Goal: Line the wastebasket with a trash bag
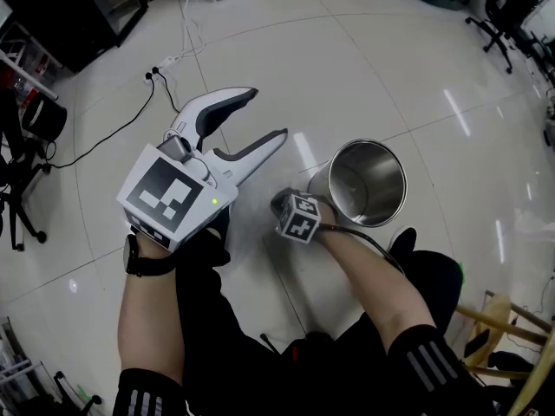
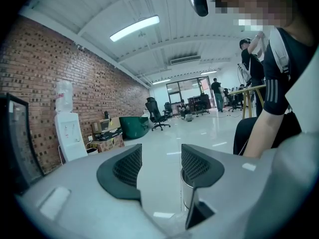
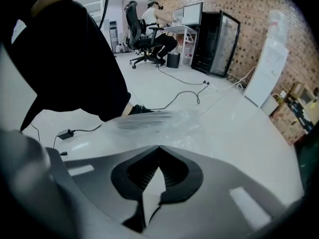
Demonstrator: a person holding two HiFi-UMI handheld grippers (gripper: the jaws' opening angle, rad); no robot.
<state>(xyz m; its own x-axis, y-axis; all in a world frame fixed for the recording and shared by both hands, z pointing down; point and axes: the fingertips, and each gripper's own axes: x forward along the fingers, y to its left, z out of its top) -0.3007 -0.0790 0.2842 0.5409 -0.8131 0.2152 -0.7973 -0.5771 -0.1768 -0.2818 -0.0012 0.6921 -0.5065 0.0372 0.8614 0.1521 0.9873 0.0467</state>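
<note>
A shiny steel wastebasket (image 1: 368,183) stands upright on the white floor, its inside bare metal. Just left of it my right gripper (image 1: 284,204) points steeply down at the floor, its jaws hidden under its marker cube. In the right gripper view the jaws (image 3: 159,151) are closed tip to tip on the edge of a clear trash bag (image 3: 157,123), which spreads crumpled over the floor beyond them. My left gripper (image 1: 267,113) hangs in the air to the left, wide open with nothing in it. Through its jaws (image 2: 160,166) the wastebasket (image 2: 188,199) shows low, behind the right jaw.
A black cable with a white power strip (image 1: 165,63) runs over the floor at the back left. A wooden stool (image 1: 507,319) stands at the right, office chairs (image 1: 501,16) farther back. The person's dark-clad legs (image 1: 260,362) fill the near floor.
</note>
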